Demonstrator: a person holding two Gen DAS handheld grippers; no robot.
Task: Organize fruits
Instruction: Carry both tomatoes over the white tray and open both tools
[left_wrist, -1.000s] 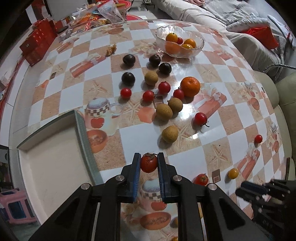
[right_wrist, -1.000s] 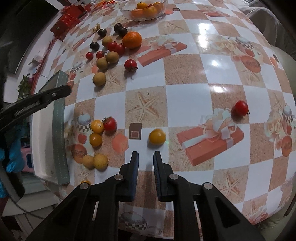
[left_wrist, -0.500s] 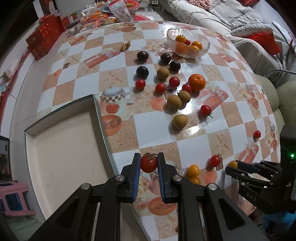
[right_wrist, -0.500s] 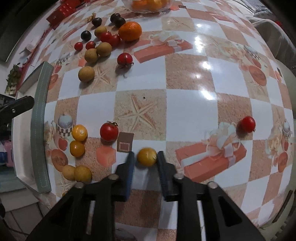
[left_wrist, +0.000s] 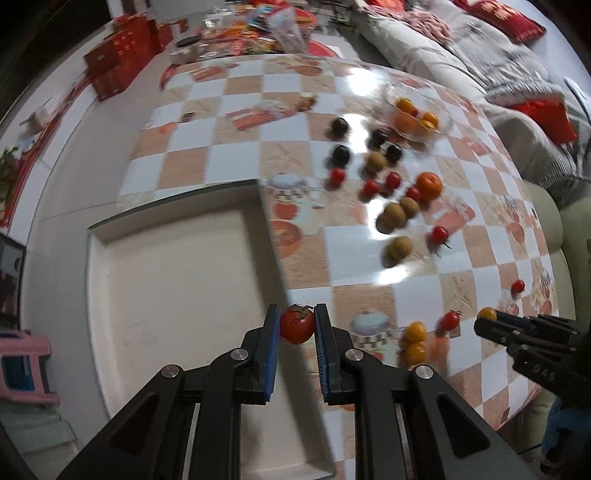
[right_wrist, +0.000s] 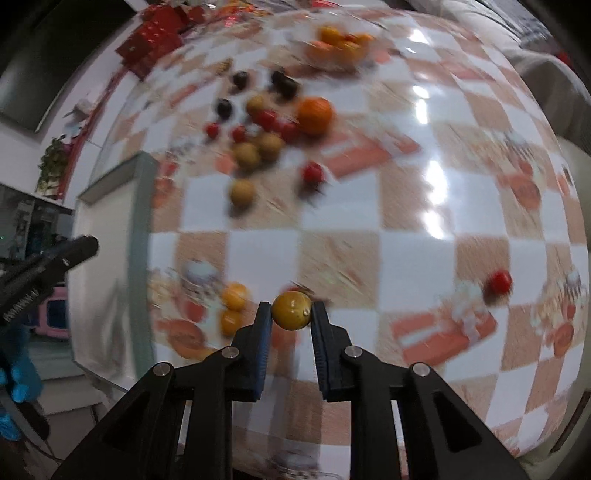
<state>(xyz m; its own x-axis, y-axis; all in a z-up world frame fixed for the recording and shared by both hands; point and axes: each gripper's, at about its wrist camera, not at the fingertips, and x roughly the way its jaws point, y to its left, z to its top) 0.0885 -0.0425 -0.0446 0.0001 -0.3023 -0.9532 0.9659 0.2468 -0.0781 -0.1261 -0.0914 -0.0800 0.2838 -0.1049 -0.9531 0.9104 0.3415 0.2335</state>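
Observation:
My left gripper (left_wrist: 297, 326) is shut on a red tomato (left_wrist: 296, 328), held above the edge of the checked table (left_wrist: 362, 258) beside a pale recessed tray (left_wrist: 177, 295). In the right wrist view my right gripper (right_wrist: 291, 312) is shut on a yellow tomato (right_wrist: 291, 309), lifted a little off the table (right_wrist: 369, 251). The right gripper (left_wrist: 487, 317) also shows at the right of the left wrist view, with the yellow fruit (left_wrist: 487, 314) at its tip. Two yellow tomatoes (left_wrist: 414, 341) and a red one (left_wrist: 450, 320) lie between the grippers.
A group of brown, red and dark fruits with an orange (left_wrist: 428, 185) lies mid-table. A glass bowl (left_wrist: 417, 114) of orange fruits stands at the far side. A lone red tomato (right_wrist: 498, 282) sits to the right. Red boxes (left_wrist: 122, 55) and a sofa (left_wrist: 480, 55) lie beyond.
The right gripper came down around the yellow tomato, shut on it and lifted it. The left gripper carried its red tomato left and up, toward the table edge and tray.

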